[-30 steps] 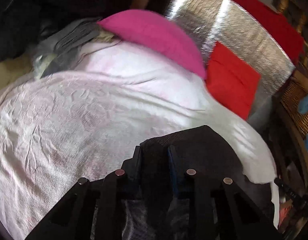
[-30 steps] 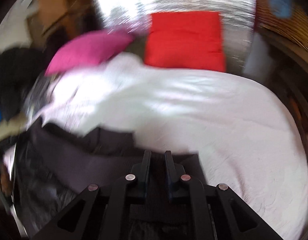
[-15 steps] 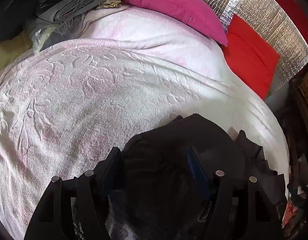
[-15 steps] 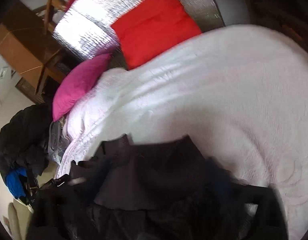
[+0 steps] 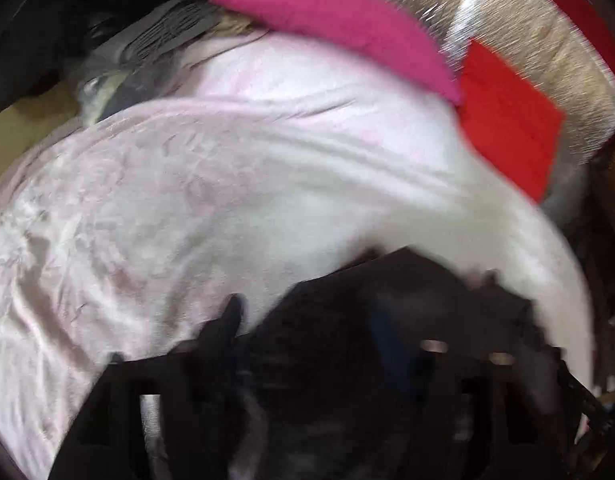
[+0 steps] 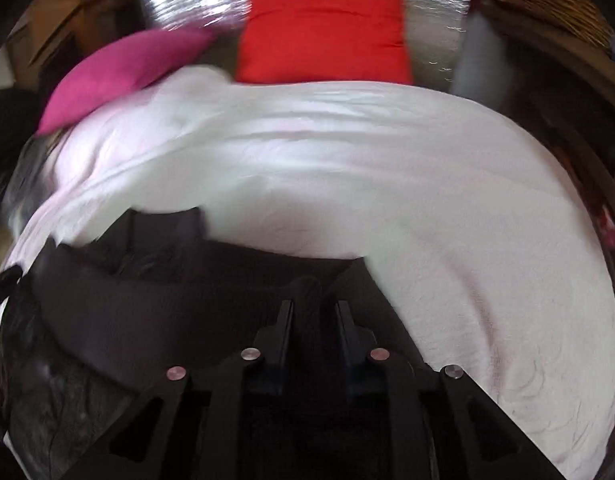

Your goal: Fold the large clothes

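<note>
While the R gripper has just closed, pinching the dark garment at 6 o'clock on the bedspread, the L gripper has just opened wide w/ cloth between; fold edge may sag.

The right gripper is matte black plastic: two narrow flat fingers on angular linkage arms with triangular cut-outs, joined by four round silver pivot pins. The left gripper, heavily blurred, shows the same black frame and a blue strip along one finger.
</note>
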Demonstrator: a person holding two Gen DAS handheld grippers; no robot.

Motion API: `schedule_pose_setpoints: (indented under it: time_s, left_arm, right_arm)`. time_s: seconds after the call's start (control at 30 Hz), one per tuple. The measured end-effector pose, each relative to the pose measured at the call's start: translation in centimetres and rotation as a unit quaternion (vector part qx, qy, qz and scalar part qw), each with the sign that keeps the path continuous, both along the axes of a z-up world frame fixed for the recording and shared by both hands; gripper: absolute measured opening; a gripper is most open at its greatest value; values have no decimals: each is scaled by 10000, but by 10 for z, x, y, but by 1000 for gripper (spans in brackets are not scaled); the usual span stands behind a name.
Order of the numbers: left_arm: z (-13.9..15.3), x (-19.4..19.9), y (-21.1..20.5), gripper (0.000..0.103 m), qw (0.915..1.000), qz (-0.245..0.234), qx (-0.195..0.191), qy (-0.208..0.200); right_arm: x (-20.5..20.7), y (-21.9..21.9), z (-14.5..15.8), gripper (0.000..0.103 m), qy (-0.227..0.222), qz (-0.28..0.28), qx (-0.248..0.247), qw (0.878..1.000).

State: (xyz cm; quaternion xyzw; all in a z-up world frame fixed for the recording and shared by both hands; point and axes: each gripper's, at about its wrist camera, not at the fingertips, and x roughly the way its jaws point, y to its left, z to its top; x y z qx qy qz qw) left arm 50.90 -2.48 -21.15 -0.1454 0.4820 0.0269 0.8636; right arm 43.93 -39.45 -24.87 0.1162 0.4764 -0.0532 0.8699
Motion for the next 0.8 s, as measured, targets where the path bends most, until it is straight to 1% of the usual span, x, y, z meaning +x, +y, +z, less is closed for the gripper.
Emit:
schedule_pose_setpoints:
  time_s: [0.03,0.07,0.1,0.13,0.17,0.23,0.27,0.3,0.33,0.37,0.4,0.43,0.47,0.5,0.53,0.63,0.7,0.73,0.77,0.8]
  left_arm:
    - [-11,3,0,83,9996,-13,92,255]
    - [-19,5,0,84,9990,-61,48,443]
    - [-25,6,3,84,9984,-49,-112,561]
    - [-24,5,6,84,9983,0,-219,533]
    - [-20,3,8,83,9983,14,-290,506]
    - [-12,-2,9,83,9987,9,-281,427]
    - [-8,-4,9,83,9990,30,-246,372]
    - [-3,-7,9,83,9994,28,-205,295]
    - [1,-10,9,83,9996,-3,-188,218]
    - [7,-13,10,83,9997,-42,-183,128]
    - [14,-17,10,83,9998,-68,-169,32]
    - [19,-22,10,83,9998,-90,-143,-58]
    - [23,-24,11,83,9998,-119,-110,-124]
    - [28,-29,10,83,9997,-168,-59,-187]
    - [32,-33,7,83,9995,-231,6,-223]
    - [34,-43,5,83,9990,-367,165,-206]
    - [31,-49,7,83,9991,-355,215,-98]
    - [27,-52,8,83,9991,-336,240,-10]
    - [22,-55,9,83,9990,-335,300,71]
    - [15,-55,8,83,9983,-349,431,163]
  right_arm:
    - [-1,-3,-6,21,-18,-32,138,9999]
    - [-2,-4,-8,21,-90,-57,192,9998]
    - [-4,-6,-7,21,-128,-113,289,9994]
    - [-6,-9,-6,23,-138,-175,394,9990]
    - [-9,-14,-2,23,-145,-248,627,9976]
    - [-19,-24,8,24,-237,-286,1094,9933]
    - [-25,-30,11,24,-306,-339,1239,9912]
    - [-38,-39,18,25,-469,-456,1456,9872]
    - [-47,-44,22,28,-603,-544,1600,9838]
    - [-56,-51,26,35,-719,-636,1712,9806]
    - [-74,-60,30,42,-875,-809,1863,9752]
    - [-85,-66,31,74,-974,-974,1924,9716]
    - [-99,-70,35,86,-1107,-1129,1927,9684]
    - [-115,-74,37,86,-1309,-1286,1881,9649]
    - [-126,-75,38,86,-1396,-1336,1852,9635]
    - [-136,-73,31,85,-1155,-1236,1867,9677]
    - [-137,-63,24,84,-906,-1245,1516,9764]
    - [-135,-61,18,80,-774,-1257,1372,9795]
    - [-136,-60,13,69,-658,-1270,1291,9813]
    - [-132,-58,4,63,-429,-1346,1171,9830]
